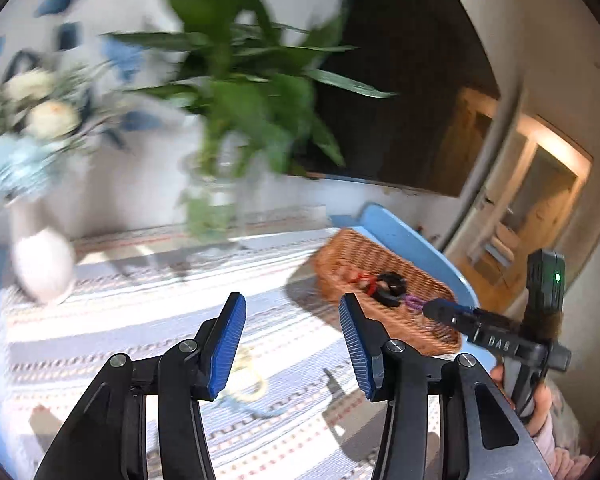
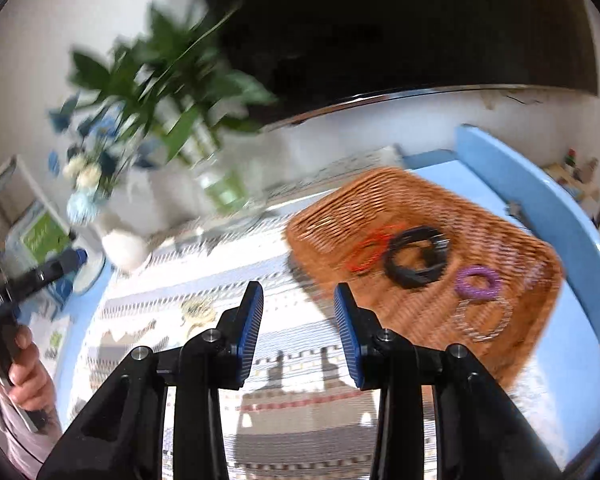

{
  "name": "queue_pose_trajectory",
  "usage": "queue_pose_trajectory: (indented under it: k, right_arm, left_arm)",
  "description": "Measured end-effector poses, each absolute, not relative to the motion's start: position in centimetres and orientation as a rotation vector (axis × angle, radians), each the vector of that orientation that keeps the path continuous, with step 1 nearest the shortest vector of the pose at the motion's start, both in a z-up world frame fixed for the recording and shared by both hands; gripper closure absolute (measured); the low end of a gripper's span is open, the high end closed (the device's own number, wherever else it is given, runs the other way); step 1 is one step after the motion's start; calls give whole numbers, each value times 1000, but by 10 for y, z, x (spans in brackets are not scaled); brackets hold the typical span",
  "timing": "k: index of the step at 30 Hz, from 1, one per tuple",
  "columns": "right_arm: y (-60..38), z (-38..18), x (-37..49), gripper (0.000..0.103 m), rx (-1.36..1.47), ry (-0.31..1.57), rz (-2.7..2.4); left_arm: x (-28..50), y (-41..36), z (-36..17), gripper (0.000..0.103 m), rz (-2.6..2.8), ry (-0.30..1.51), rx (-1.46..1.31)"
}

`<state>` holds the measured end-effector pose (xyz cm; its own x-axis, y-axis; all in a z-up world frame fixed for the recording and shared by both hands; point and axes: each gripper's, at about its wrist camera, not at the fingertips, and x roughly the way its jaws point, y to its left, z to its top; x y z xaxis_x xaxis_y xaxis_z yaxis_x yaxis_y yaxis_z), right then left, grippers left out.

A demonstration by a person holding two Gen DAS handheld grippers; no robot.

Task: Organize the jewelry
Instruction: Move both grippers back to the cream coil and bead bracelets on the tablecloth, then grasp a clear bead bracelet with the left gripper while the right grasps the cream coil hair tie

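Observation:
A wicker tray (image 2: 400,312) (image 1: 364,252) lies on the striped cloth at the right. It holds a red bracelet (image 2: 368,250), a black bracelet (image 2: 416,258), a purple bracelet (image 2: 478,283) and a silver beaded bracelet (image 2: 482,318). A pale yellow bracelet with a blue tassel (image 1: 248,380) lies on the cloth just under my left gripper (image 1: 292,344), which is open and empty. It also shows in the right wrist view (image 2: 198,310). My right gripper (image 2: 298,332) is open and empty, above the cloth left of the tray. In the left wrist view, the right gripper (image 1: 440,310) reaches over the tray.
A glass vase with a green plant (image 1: 220,200) and a white vase with flowers (image 1: 40,264) stand at the back of the blue table (image 2: 572,380). A dark screen (image 2: 380,40) hangs behind. Both views are motion-blurred.

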<state>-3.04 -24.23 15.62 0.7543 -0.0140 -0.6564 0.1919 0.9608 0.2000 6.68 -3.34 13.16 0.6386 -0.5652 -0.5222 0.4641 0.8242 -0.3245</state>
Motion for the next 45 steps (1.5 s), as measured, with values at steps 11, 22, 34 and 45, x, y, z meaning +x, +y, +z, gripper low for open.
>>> queue_pose_trajectory:
  k: [11,22,34,45]
  right_arm:
    - [-188,63,14,63,223,858,-76]
    - [-195,39,26,63,242,911,-81]
    - [-149,44,61,63,108,998,16]
    - [-123,31,82,63,55,1004,66]
  left_arm:
    - [99,3,37,53,-510,864,-233]
    - [157,-25,1,54,-517,1036,-359]
    - [174,-45,-11,55,-507,1098,-326]
    - [175,-46,-22,80,-580,1095,-357]
